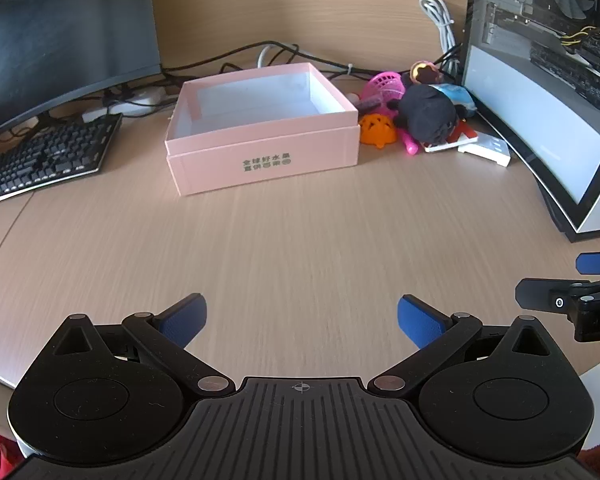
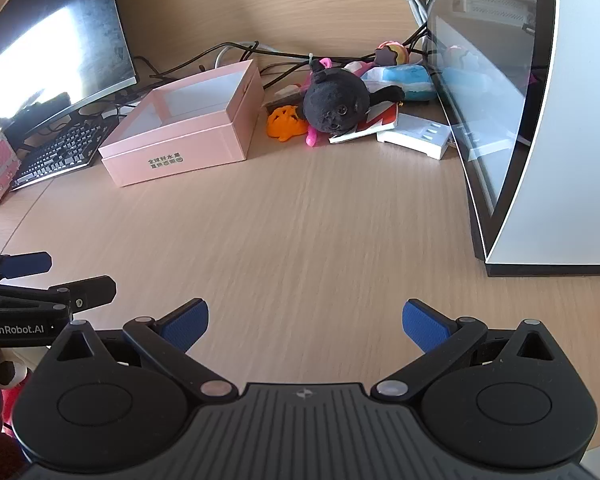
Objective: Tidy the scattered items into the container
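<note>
Both grippers are spread as wide as they go with nothing between the pads: my left gripper (image 1: 302, 322) and right gripper (image 2: 305, 324) hover over bare desk (image 1: 300, 232), tilted down. Ahead of the left gripper sits the pink box (image 1: 260, 120), open-topped. Just right of it, and ahead of my right gripper, lies the pile: black plush toy (image 2: 336, 106), orange toy (image 2: 285, 122), pink basket (image 1: 382, 86), blue packet (image 2: 406, 80), white block (image 2: 418, 136).

"GenRobot.AI" stands on the left gripper (image 2: 22, 270); the pink box (image 2: 172, 160) print is unreadable.
</note>
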Available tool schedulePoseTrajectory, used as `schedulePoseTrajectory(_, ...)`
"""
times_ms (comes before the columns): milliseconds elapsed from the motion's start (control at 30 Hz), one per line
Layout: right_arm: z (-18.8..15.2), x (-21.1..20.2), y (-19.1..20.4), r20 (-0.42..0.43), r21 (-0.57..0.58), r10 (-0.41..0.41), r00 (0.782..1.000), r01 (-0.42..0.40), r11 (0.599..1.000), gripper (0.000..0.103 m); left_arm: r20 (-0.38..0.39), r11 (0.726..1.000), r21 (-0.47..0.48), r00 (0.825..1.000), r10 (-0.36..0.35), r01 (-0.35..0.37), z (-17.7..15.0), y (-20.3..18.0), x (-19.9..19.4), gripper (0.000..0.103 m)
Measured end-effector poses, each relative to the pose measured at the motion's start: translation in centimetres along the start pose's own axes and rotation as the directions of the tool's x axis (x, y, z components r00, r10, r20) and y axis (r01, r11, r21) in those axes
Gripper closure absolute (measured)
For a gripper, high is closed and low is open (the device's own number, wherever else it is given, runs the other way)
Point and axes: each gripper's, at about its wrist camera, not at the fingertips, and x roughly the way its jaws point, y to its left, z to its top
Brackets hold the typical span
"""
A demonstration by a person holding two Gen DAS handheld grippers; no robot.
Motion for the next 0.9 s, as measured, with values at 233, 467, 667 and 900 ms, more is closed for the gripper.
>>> schedulePoseTrajectory(233, -0.1, -0.2, 0.5, 0.007, -0.013, 0.001, 1.000, -0.001, 1.000, 0.000, 0.008, 1.000, -0.008, 1.000, 0.002, -0.002, -0.5, 0.4, -0.3, 0.000)
schedulePoseTrajectory(467, 0.1, -0.2, 0.9, 0.013, -0.030, 0.005, 1.000, -0.005, 1.000, 0.000, 0.011, 1.000, -0.015, 1.000, 0.008, -0.008, -0.4, 0.6, -0.5, 0.000)
schedulePoseTrajectory(667, 0.3, -0.6, 0.9, 0.028, -0.051, 0.001, 1.000, 0.001, 0.999, 0.000, 0.006, 1.000, -0.019, 1.000, 0.009, -0.009, -0.1, 0.7, -0.7, 0.000)
schedulePoseTrajectory(900, 0.4, -1.3, 1.1, 0.051, -0.096, -0.017, 0.999, 0.022, 0.995, 0.000, -0.002, 0.999, 0.043, 1.000, 0.000, 0.000, 0.3, 0.1, -1.2, 0.000)
